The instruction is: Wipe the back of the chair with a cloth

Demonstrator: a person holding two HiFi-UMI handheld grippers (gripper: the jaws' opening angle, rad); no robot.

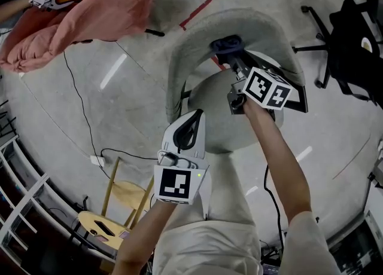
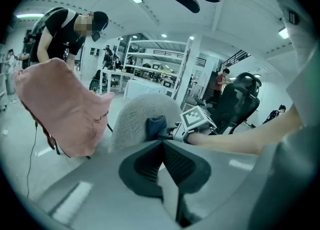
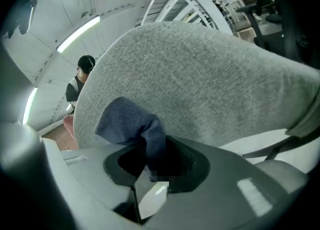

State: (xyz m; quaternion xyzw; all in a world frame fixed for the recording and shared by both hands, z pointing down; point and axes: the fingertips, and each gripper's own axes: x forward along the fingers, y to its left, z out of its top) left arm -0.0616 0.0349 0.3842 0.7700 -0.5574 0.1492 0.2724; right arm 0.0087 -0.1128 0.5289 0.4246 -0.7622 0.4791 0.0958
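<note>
R hand-held gripper (image 3: 150,161) pinching cloth (image 3: 125,119) at chair back (image 3: 210,84): press flat, firm overlapping strokes. L hand-held gripper (image 2: 162,164) jaws together, empty.

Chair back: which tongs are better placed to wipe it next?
Right. The right tongs grip the dark cloth right at the grey chair back; the left tongs are shut, empty, and farther from it.

Pale grey left gripper (image 1: 192,118) and right gripper (image 1: 231,52), black ribbed fingers (image 2: 145,166), black-and-white marker cubes (image 1: 176,184) (one each), pale clothes (image 1: 227,220).
</note>
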